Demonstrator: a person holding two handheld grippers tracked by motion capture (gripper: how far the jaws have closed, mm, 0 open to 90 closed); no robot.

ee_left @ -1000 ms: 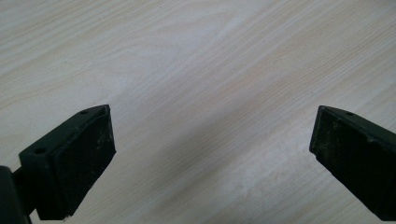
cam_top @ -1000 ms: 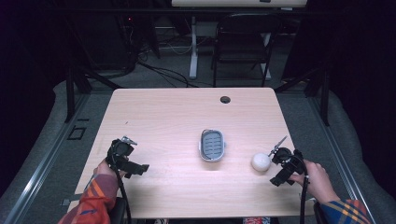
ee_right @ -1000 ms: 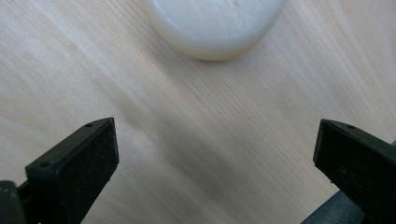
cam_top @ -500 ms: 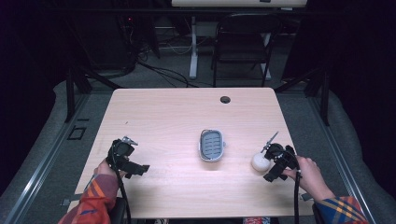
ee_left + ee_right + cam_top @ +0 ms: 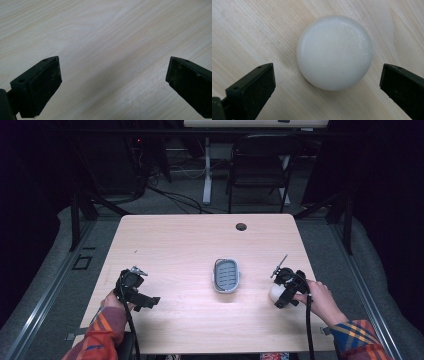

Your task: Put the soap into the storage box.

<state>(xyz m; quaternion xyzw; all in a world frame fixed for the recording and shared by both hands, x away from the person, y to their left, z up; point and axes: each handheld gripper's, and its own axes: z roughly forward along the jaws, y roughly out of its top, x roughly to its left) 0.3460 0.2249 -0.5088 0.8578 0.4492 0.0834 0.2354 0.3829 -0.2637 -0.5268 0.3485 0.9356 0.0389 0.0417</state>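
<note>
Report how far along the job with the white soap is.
Done: nothing yet; the grey soap dish sits empty mid-table. In hand: the right gripper hovers open over the round white soap, jaws either side, not touching it. The left gripper is open over bare table. Left, probably: close on the soap, lift it and set it in the dish.
</note>
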